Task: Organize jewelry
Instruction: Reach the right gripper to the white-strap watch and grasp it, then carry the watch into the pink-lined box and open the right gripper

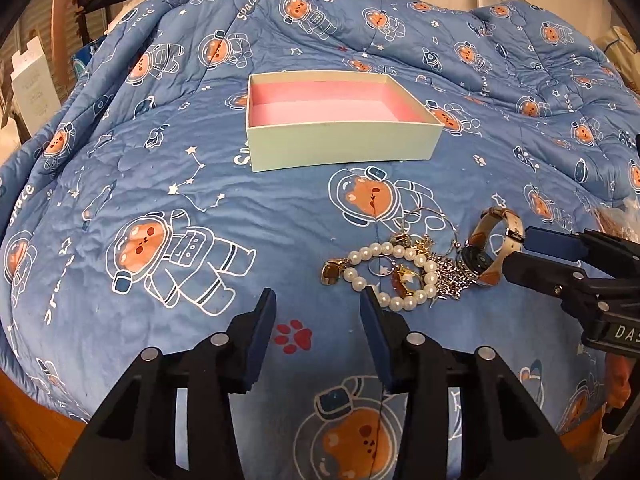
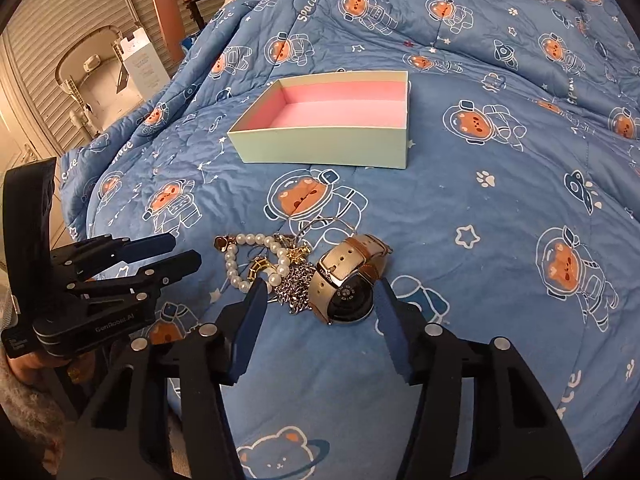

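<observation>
The watch [image 2: 348, 280] lies on its side at the right edge of the jewelry heap [image 1: 404, 268] on the bed quilt [image 2: 480, 208], its round case straight ahead of the right hand-held gripper [image 2: 320, 300], between the wide-open fingers, band loop running away toward the box. That gripper holds nothing yet (clearly the nearer one). The left hand-held gripper [image 1: 318, 312], also spread and empty, hovers just beside the pearl bracelet [image 1: 396, 268]. Beyond the heap, the pink-lined box [image 1: 340, 120] sits empty.
</observation>
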Action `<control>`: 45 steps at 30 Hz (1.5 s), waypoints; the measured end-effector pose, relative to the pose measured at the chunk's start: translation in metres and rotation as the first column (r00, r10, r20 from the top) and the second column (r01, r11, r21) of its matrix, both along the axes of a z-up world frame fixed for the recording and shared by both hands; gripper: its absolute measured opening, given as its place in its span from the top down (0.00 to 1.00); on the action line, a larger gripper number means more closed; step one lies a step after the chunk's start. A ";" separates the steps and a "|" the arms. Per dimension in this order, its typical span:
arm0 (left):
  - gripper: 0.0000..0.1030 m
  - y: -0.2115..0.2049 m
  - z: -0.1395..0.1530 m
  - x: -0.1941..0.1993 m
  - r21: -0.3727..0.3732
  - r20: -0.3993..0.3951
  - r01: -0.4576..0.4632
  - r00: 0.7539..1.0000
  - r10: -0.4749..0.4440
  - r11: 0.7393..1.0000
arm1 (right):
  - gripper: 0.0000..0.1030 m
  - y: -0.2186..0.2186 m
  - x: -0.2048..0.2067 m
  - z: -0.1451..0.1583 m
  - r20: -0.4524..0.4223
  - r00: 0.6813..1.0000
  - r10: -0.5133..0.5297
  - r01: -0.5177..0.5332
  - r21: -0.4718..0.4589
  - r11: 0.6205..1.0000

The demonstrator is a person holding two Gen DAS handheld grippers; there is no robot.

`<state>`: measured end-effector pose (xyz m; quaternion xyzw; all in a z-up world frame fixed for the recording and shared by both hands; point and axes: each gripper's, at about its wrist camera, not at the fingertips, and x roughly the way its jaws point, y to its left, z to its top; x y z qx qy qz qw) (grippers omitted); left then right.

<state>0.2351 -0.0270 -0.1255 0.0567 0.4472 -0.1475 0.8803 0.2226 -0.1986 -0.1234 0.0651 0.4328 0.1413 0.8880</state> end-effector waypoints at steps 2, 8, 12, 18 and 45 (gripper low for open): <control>0.61 0.001 -0.003 0.005 0.013 0.000 0.006 1.000 -0.006 1.000 | 0.53 0.002 0.003 -0.002 -0.002 1.000 0.007 -0.007 0.001 1.000; 0.69 -0.008 -0.012 0.015 0.047 -0.007 0.040 0.999 -0.040 0.998 | 0.67 0.010 0.010 -0.007 -0.006 1.000 0.022 -0.022 -0.018 1.000; 0.74 -0.009 -0.020 0.021 0.051 -0.022 0.044 0.999 -0.043 0.998 | 0.68 0.011 0.013 -0.010 -0.012 1.000 0.017 -0.018 -0.016 1.000; 0.75 -0.015 -0.022 0.023 0.050 -0.013 0.056 0.998 -0.056 0.997 | 0.81 0.011 0.019 -0.012 -0.016 1.000 0.002 -0.002 -0.015 1.000; 0.92 -0.002 -0.010 0.019 -0.092 -0.002 0.041 0.999 -0.041 0.995 | 0.96 0.003 0.014 0.006 0.036 0.993 0.110 -0.111 0.053 0.992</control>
